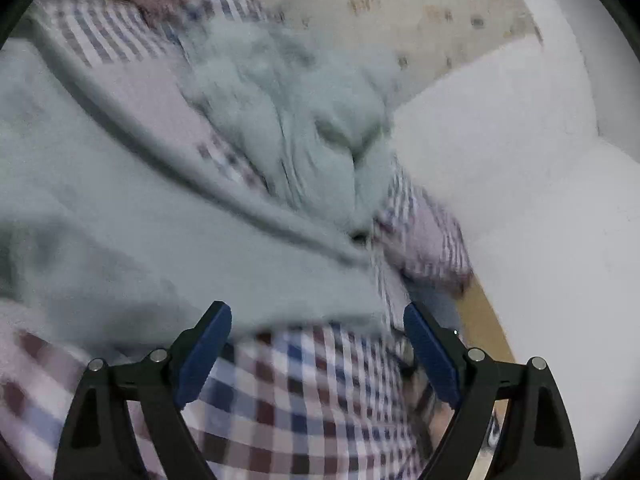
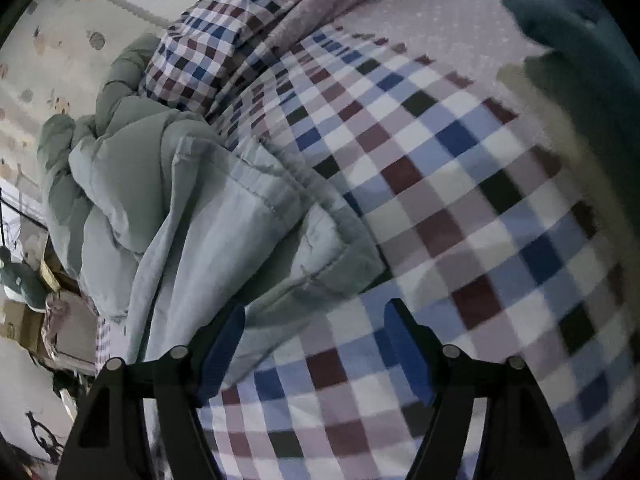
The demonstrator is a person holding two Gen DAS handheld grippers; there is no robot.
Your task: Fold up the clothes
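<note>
A pale grey-green padded garment (image 1: 192, 232) lies crumpled across a checked bedsheet (image 1: 304, 400); the left wrist view is motion-blurred. My left gripper (image 1: 318, 356) hovers open just short of the garment's near edge, nothing between its blue pads. In the right wrist view the same garment (image 2: 208, 208) is bunched at the left, its stitched hem running toward the gripper. My right gripper (image 2: 316, 352) is open over the checked sheet (image 2: 460, 208), its left pad (image 2: 224, 344) close beside the garment's edge.
A checked pillow (image 2: 196, 60) lies behind the garment. A white wall (image 1: 540, 184) and patterned wallpaper (image 1: 420, 12) border the bed. A wooden strip (image 1: 486, 312) shows at the bed's edge. Cardboard boxes (image 2: 20, 320) and clutter sit beyond the bed's left side. A dark teal item (image 2: 580, 92) lies at upper right.
</note>
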